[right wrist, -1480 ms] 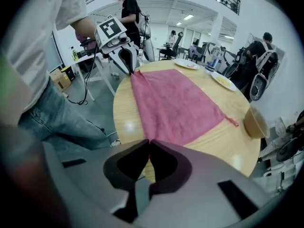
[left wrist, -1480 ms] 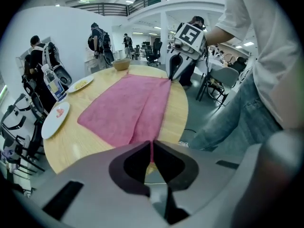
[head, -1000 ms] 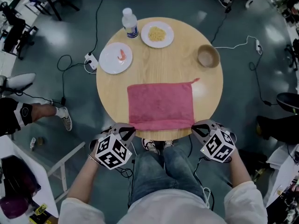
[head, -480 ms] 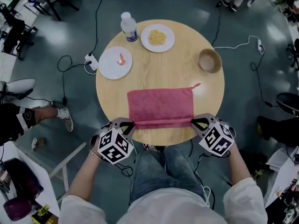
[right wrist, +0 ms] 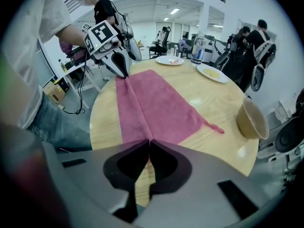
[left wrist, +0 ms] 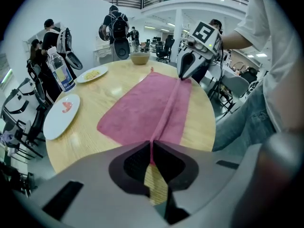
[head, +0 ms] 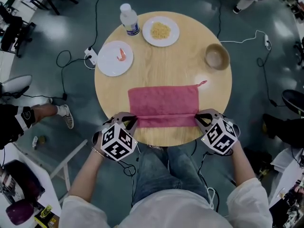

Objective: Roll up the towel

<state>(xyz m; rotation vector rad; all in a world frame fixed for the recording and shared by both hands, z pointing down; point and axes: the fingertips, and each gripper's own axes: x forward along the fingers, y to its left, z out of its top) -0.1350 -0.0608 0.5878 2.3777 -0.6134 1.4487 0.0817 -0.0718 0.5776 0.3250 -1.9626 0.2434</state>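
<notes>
A pink towel (head: 164, 101) lies flat on the round wooden table (head: 161, 65), its near edge turned over into a narrow folded strip. My left gripper (head: 134, 121) is shut on the strip's left end and my right gripper (head: 197, 119) is shut on its right end. In the left gripper view the towel (left wrist: 142, 108) runs from the closed jaws (left wrist: 151, 148) to the other gripper (left wrist: 183, 75) at the far corner. The right gripper view mirrors this: the towel (right wrist: 152, 103) runs from its closed jaws (right wrist: 148, 146) to the left gripper (right wrist: 122, 70).
At the table's far side stand a water bottle (head: 129, 19), a plate of yellow food (head: 161, 31), a plate with a shrimp (head: 114, 58) and a brown bowl (head: 217, 57). A power strip (head: 90, 56) and cables lie on the floor. People stand beyond the table.
Both grippers have moved away from me across the table, carrying the towel's near edge over the cloth. The folded strip has grown wider.
</notes>
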